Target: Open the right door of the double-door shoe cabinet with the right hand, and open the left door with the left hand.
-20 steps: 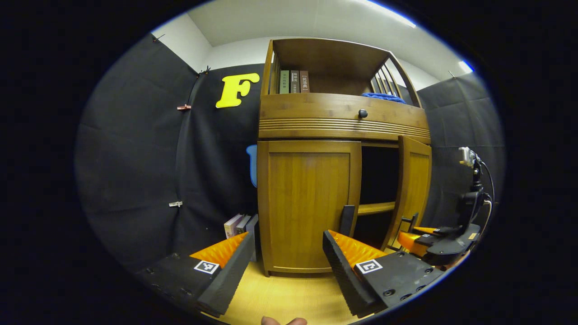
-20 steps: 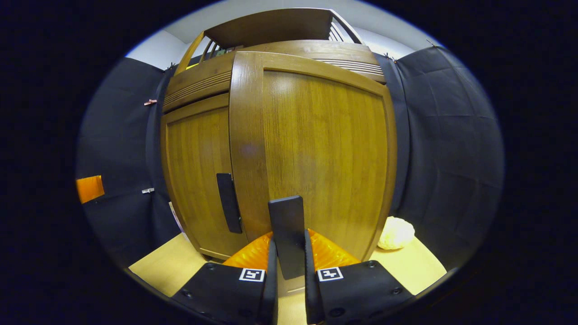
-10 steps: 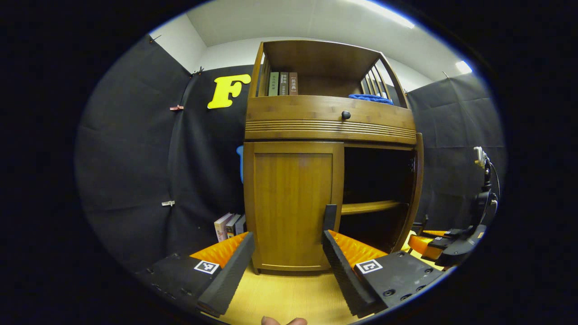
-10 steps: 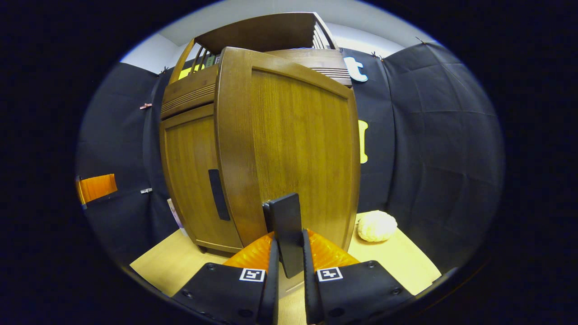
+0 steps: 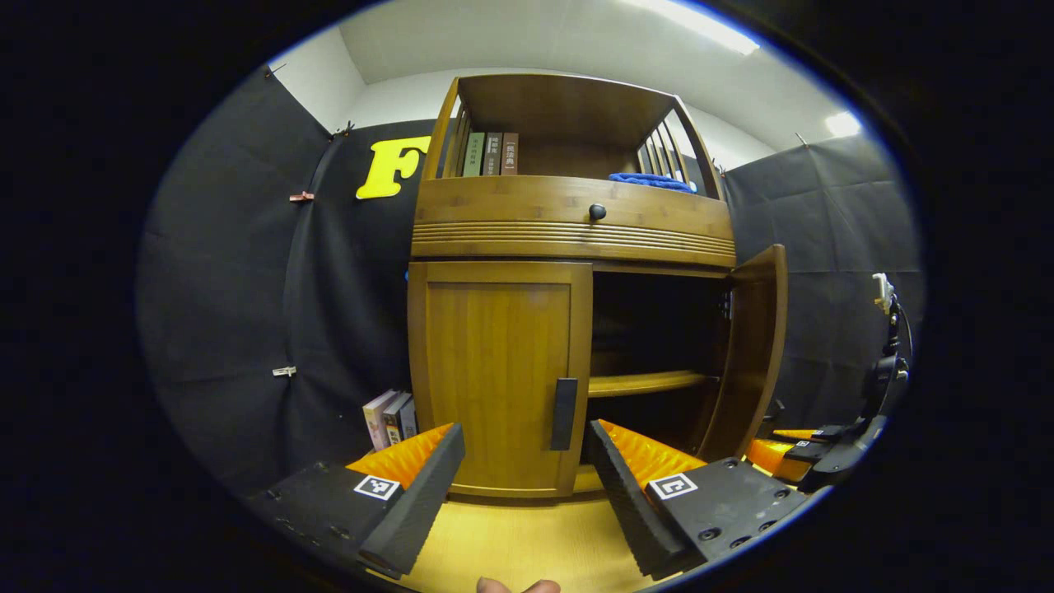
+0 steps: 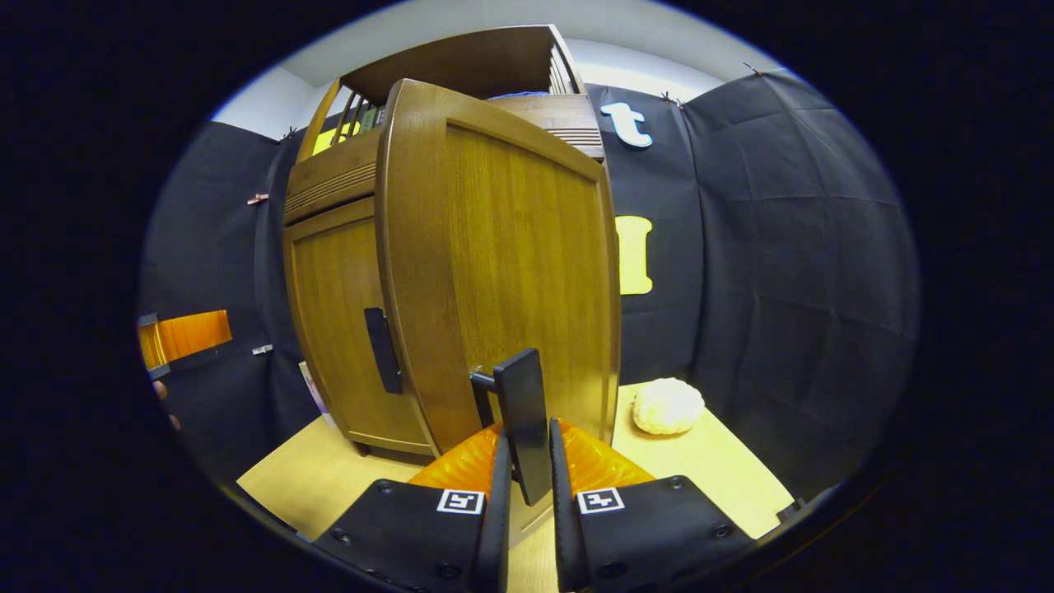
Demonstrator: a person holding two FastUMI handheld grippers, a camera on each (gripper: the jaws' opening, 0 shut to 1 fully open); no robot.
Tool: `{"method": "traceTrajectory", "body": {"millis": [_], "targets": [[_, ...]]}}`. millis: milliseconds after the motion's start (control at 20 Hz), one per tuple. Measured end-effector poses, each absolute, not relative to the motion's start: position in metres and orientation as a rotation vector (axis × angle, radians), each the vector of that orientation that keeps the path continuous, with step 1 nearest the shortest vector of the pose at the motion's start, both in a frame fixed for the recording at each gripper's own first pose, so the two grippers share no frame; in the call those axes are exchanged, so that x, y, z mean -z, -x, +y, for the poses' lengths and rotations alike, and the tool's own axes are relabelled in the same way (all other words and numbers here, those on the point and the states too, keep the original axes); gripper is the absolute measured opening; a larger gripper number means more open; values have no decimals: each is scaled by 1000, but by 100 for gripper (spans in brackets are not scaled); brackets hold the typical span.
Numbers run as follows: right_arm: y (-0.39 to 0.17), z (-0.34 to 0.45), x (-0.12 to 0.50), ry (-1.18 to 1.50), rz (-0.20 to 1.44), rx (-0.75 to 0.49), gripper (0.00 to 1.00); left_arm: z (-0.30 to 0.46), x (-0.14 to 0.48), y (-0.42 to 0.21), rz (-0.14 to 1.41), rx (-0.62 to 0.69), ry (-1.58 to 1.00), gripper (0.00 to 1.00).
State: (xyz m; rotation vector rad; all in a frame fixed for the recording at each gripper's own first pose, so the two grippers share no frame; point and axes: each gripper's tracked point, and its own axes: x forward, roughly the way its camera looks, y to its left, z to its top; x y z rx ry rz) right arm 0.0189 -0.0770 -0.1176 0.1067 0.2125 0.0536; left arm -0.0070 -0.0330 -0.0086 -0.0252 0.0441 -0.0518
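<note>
The wooden shoe cabinet stands ahead in the left gripper view. Its left door is closed, and the black handle sits at the door's right edge. My left gripper is open and short of that door, touching nothing. The right door is swung wide, baring a dark inside with a shelf. In the right gripper view my right gripper is shut on the right door's black handle, with the door panel close in front. The right gripper also appears low at the right.
Some books lean on the floor left of the cabinet. The top shelf holds books and a blue cloth, above a drawer knob. A white round lump lies on the wooden floor right of the open door.
The right door has swung from part open to wide open, held by my right gripper. My left gripper has shifted right, so the left door's handle now lies in line between its fingers.
</note>
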Motion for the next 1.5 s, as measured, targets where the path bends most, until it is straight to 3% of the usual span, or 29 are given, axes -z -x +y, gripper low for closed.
{"method": "traceTrajectory", "body": {"millis": [900,1050,1500], "targets": [[-10,-162,109,-130,230,-130,25,-77,5,-20,38,73,7,94],[-12,-181,108,-131,231,-141,21,-87,3,-26,35,73,-1,94],[-15,-218,106,-114,217,-113,21,-102,10,-37,50,64,-2,94]]}}
